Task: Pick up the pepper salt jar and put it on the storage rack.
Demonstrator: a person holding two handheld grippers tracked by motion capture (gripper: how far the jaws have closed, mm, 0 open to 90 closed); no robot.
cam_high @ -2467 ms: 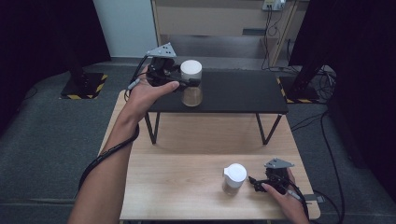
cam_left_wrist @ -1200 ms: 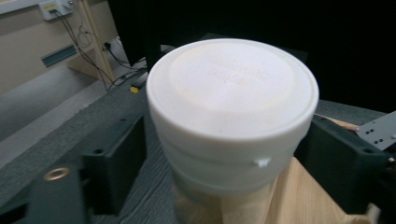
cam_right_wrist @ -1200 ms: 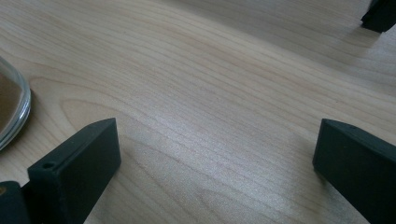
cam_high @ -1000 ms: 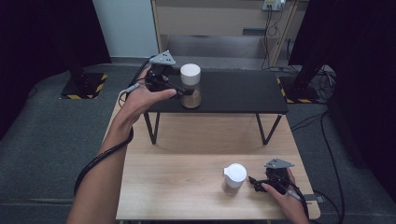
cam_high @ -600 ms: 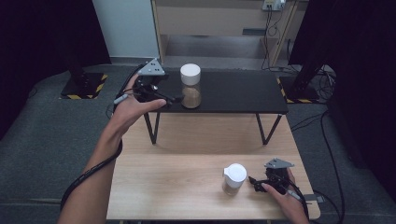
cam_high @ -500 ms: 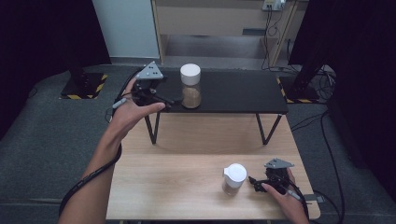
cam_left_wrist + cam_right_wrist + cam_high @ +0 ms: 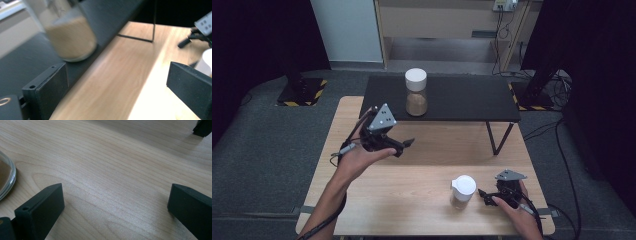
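Looking down from the high view, you have grey carpet all round, dark curtains at both sides and a pale wall panel at the back. On that floor stands your light wooden table [image 7: 422, 175], and across its far edge sits a low black table [image 7: 462, 97] on thin legs.

Your left forearm reaches in from the bottom, hand turned palm-up, holding the left gripper [image 7: 404, 145] above the wood, well short of the black table; its jaws stand wide apart with nothing between them.

Your right hand rests at the near right corner with the right gripper [image 7: 482, 192] low over the wood, jaws spread and empty.

One white-lidded jar [image 7: 416, 92] of brown powder stands upright on the black table. A second jar [image 7: 463, 189] stands just beside the right gripper's tips.
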